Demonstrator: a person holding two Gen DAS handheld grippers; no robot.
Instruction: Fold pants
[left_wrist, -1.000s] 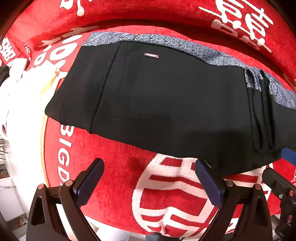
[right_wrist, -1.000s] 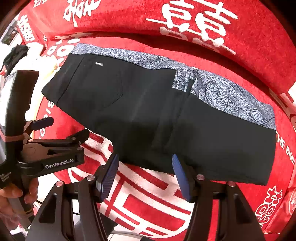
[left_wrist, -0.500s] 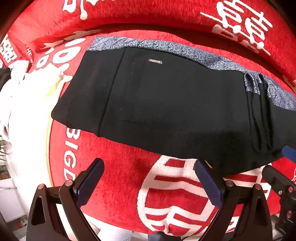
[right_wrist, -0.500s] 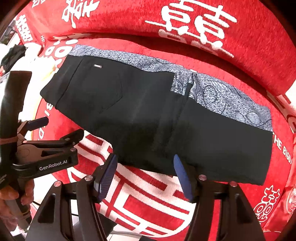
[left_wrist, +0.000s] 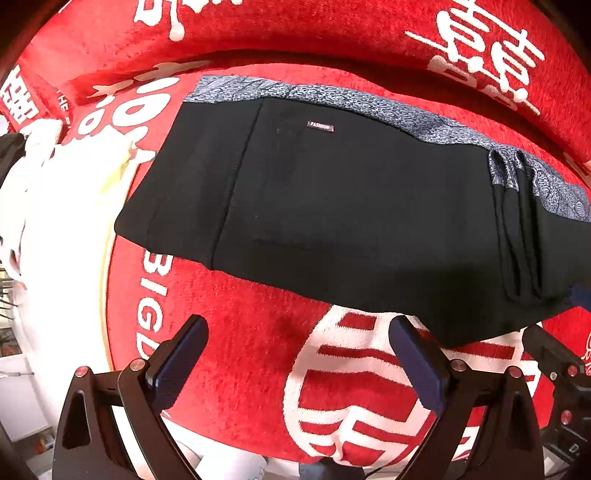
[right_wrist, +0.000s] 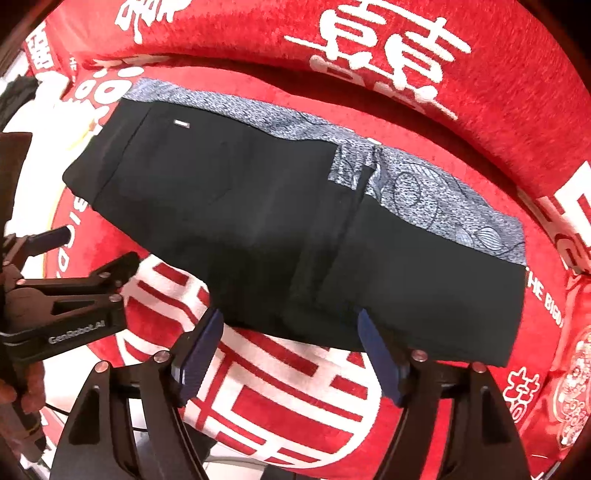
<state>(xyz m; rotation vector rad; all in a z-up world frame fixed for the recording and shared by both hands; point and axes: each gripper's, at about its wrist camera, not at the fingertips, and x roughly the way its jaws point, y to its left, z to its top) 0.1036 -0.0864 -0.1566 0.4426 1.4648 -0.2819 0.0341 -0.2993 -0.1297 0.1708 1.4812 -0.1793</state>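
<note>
- Both grippers stand with their jaws spread wide and nothing between them: the left gripper and the right gripper hover just short of the near edge of the pants, not touching the cloth.
- From the right wrist view, the left gripper shows off to the left, low over the red blanket, with fingers of the person's hand around its handle.
- Black pants lie flat and folded across the blanket, long side running left to right, with a grey patterned layer showing along the far edge.
- A small label reading FASHION sits near the far edge, toward the left end.
- White cloth lies beside the left end of the pants.
- White characters mark the blanket under and behind the pants.
</note>
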